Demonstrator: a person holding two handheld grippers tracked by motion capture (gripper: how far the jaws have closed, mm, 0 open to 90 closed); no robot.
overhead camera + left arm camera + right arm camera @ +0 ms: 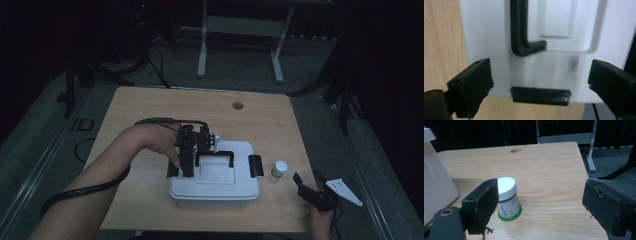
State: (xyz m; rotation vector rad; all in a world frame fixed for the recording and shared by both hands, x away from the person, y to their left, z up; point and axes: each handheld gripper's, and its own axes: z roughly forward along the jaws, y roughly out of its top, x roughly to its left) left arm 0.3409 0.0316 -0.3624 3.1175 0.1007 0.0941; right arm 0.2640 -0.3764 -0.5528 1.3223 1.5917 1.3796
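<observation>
A white plastic box [215, 182] with a black carry handle [215, 157] sits near the table's front. It has a black latch on each short side. My left gripper [184, 167] hovers open over the box's left end. In the left gripper view the left latch [540, 96] lies between my open jaws [540, 75], with the handle [522, 32] beyond it. A small jar [279, 168] with a white lid and green base stands right of the box. My right gripper [309, 178] is open just in front of the jar [507, 200], nothing between its jaws [541, 195].
The wooden table [200, 105] has a round cable hole [238, 105] near its far edge. The box's right latch [255, 165] stands flipped up. Beyond the table are a grey floor and a white desk frame [240, 30]. The box's corner [436, 187] is left of the jar.
</observation>
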